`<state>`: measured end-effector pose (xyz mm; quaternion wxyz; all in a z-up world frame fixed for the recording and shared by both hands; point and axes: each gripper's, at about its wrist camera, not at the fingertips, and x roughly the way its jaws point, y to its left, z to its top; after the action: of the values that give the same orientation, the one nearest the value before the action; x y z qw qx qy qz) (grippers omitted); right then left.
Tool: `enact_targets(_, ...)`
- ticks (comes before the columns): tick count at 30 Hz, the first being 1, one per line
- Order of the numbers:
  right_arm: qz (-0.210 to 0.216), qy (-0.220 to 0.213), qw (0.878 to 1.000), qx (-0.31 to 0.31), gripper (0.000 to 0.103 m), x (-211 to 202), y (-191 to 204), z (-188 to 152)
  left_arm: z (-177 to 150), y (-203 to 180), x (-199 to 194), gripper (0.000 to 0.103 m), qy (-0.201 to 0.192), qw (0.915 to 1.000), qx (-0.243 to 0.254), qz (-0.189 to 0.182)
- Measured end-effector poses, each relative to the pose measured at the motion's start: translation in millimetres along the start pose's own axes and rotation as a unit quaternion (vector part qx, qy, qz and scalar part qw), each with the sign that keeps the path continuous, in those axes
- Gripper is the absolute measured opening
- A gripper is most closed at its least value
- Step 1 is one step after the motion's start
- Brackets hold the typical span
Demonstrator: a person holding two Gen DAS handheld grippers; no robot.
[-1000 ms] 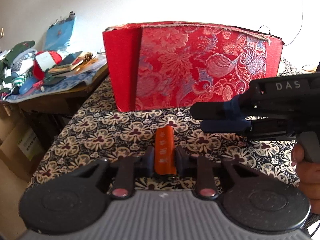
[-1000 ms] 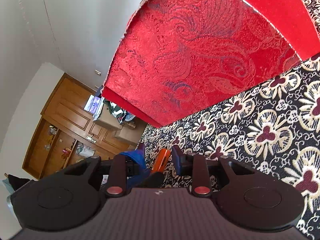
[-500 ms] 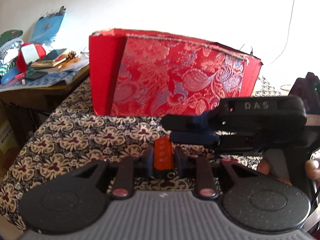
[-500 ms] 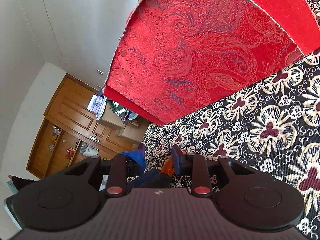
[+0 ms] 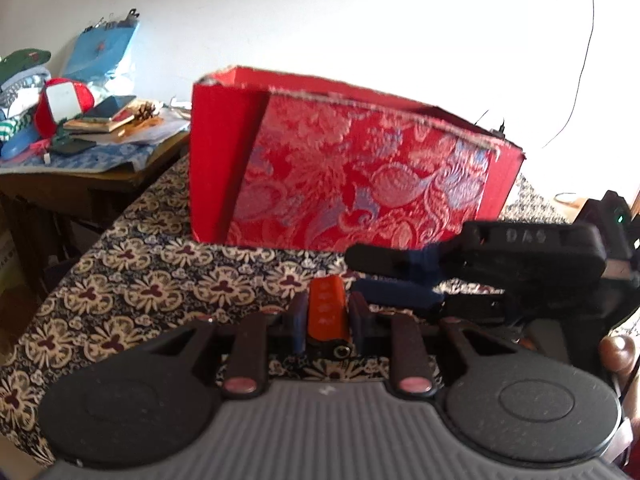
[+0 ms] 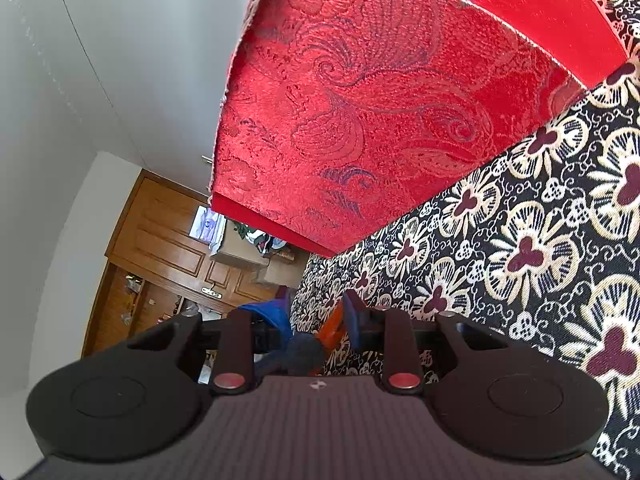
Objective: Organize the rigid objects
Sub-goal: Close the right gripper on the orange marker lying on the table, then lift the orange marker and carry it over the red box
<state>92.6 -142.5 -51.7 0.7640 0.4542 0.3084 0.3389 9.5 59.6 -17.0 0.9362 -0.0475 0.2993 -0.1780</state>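
Since a second ago the right gripper [image 5: 360, 276] comes in from the right edge of the left wrist view to sit just beside the orange object [image 5: 326, 314] pinched in the left gripper [image 5: 326, 320], while the red brocade box [image 5: 352, 172] now looks tilted and farther off.

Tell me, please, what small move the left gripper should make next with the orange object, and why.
Probably lift it and carry it forward over the red brocade box. The left gripper is already shut on the orange object, which sits low, near the patterned tablecloth, and the box's rim stands well above it. The right gripper is close alongside, so rise clear of it first.
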Motion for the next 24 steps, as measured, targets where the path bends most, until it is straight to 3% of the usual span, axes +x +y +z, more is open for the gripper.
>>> enact_targets(5,-0.002,0.01,1.0,-0.009,0.011,-0.1,1.4,1.4,3.4,-6.1,-1.7,0.02,-0.006,0.9999,0.007,-0.01)
enact_targets(17,0.011,0.001,1.0,0.02,0.01,-11.1,-6.8,3.2,5.2,-17.0,4.0,0.02,-0.01,0.9995,0.023,-0.018)
enact_targets(24,0.008,-0.01,1.0,0.005,0.01,-16.9,-0.2,1.3,7.8,-27.5,4.9,0.02,-0.009,0.999,0.033,-0.029)
